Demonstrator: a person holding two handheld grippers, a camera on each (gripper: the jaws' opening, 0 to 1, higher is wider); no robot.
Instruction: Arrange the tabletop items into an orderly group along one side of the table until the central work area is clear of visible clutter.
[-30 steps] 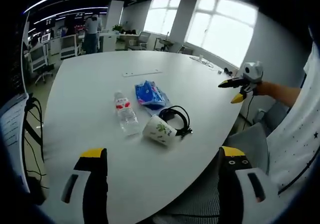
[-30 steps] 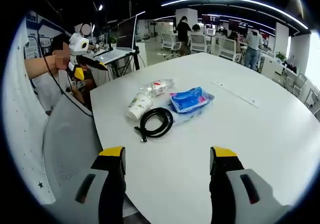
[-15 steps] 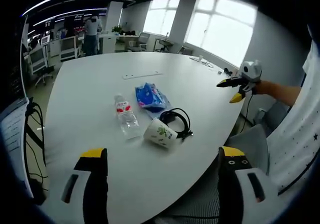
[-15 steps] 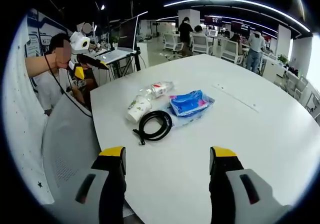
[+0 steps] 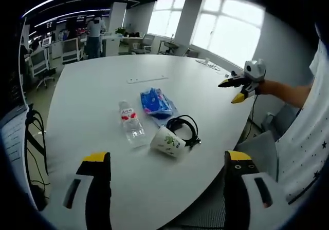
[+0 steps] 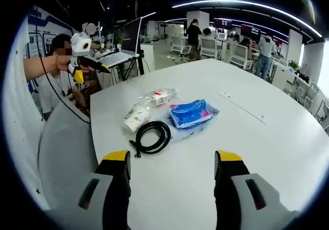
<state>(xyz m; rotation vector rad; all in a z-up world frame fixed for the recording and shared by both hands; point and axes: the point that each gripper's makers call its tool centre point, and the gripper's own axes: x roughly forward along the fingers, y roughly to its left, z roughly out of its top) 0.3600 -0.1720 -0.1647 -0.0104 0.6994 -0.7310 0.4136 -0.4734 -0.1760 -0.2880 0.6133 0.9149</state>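
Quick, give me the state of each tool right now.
Left tool: open, holding nothing.
Right tool: open, holding nothing.

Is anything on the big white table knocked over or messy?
Yes. The paper cup lies on its side, and so does the water bottle next to it. A black coiled cable and a blue packet sit bunched with them on the table. Nothing looks spilled or broken.

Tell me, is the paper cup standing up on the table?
No, the paper cup lies tipped on its side on the white table, next to the coiled black cable.
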